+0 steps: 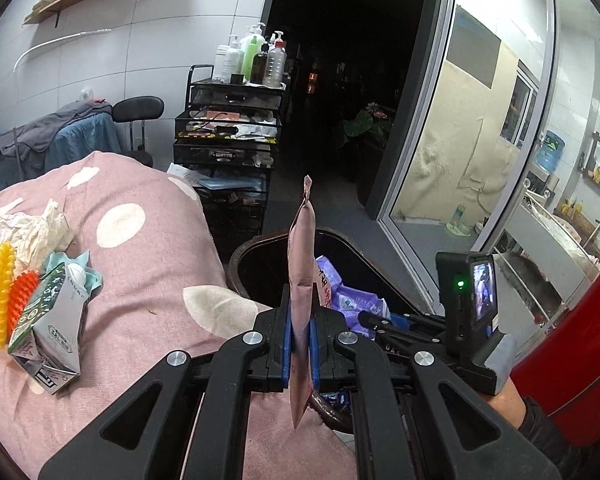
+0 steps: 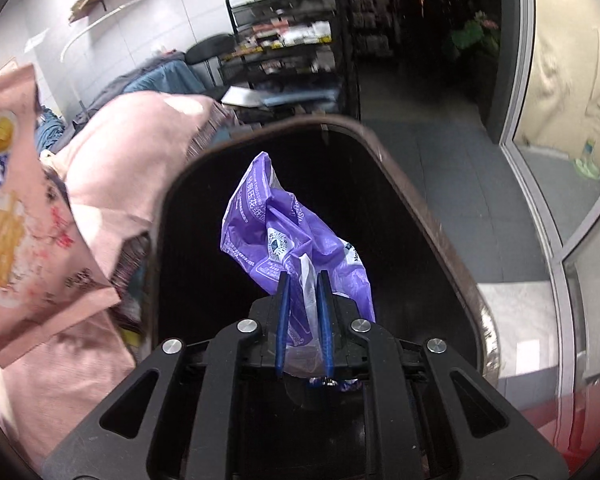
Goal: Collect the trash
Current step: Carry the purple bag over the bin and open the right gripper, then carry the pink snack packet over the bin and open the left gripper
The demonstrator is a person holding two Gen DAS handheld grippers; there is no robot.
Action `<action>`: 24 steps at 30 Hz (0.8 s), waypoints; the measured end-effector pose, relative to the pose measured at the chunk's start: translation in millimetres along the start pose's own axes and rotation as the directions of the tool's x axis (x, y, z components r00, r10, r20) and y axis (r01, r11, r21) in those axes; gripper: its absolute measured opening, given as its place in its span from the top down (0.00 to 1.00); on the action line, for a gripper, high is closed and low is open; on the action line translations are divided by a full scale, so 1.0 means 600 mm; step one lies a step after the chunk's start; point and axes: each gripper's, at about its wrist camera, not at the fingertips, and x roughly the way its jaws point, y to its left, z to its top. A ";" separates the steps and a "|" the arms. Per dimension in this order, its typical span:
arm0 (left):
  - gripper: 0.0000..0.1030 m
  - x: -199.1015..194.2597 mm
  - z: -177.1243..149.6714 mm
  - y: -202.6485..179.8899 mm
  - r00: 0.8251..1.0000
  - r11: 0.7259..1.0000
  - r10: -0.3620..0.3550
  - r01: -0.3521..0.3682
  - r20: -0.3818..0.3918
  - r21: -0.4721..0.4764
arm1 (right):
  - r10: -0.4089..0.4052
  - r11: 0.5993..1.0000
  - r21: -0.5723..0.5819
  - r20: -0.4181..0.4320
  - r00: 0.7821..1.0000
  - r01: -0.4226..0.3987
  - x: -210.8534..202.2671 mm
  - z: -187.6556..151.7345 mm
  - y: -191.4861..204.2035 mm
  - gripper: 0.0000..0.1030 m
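Observation:
My left gripper (image 1: 300, 312) is shut on a pink snack bag (image 1: 302, 276), held edge-on at the near rim of a dark trash bin (image 1: 244, 252). The bag also shows in the right wrist view (image 2: 24, 216), at the left. My right gripper (image 2: 303, 280) is over the bin's dark opening (image 2: 428, 216). Its jaws stand slightly apart with a purple plastic wrapper (image 2: 284, 232) between them; whether they pinch it I cannot tell. The wrapper also shows in the left wrist view (image 1: 356, 300). A crushed green-and-white carton (image 1: 48, 328), crumpled tissues (image 1: 32, 232) and a teal wrapper (image 1: 76, 272) lie on the pink bed cover (image 1: 148, 276).
Yellow and orange spiky rollers (image 1: 4, 300) lie beside the carton. A black trolley (image 1: 228, 136) with bottles stands behind the bin, beside a dark doorway. A glass door (image 1: 480, 140) is on the right. The right-hand tool's camera (image 1: 472, 300) sits close to my left gripper.

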 end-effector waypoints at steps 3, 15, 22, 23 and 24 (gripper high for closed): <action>0.93 0.007 -0.003 -0.003 1.000 1.000 0.001 -0.001 -0.013 0.003 | 0.009 1.000 0.020 -0.025 1.000 -0.009 0.015 -0.006 -0.004 0.64; 0.93 0.014 -0.006 -0.009 1.000 1.000 -0.001 0.001 -0.027 0.012 | -0.038 0.996 0.079 0.093 0.995 0.031 -0.037 0.002 -0.023 0.24; 0.93 0.023 -0.001 -0.030 0.999 0.999 -0.011 0.013 -0.036 0.047 | -0.133 0.982 0.158 0.202 0.970 0.101 -0.090 0.024 -0.045 0.18; 0.93 0.027 0.000 -0.033 0.999 0.999 -0.012 0.014 -0.041 0.052 | -0.149 0.979 0.171 0.216 0.965 0.113 -0.097 0.026 -0.050 0.16; 0.93 0.031 0.000 -0.036 0.999 0.998 -0.014 0.016 -0.046 0.056 | -0.167 0.974 0.187 0.229 0.959 0.125 -0.105 0.028 -0.057 0.16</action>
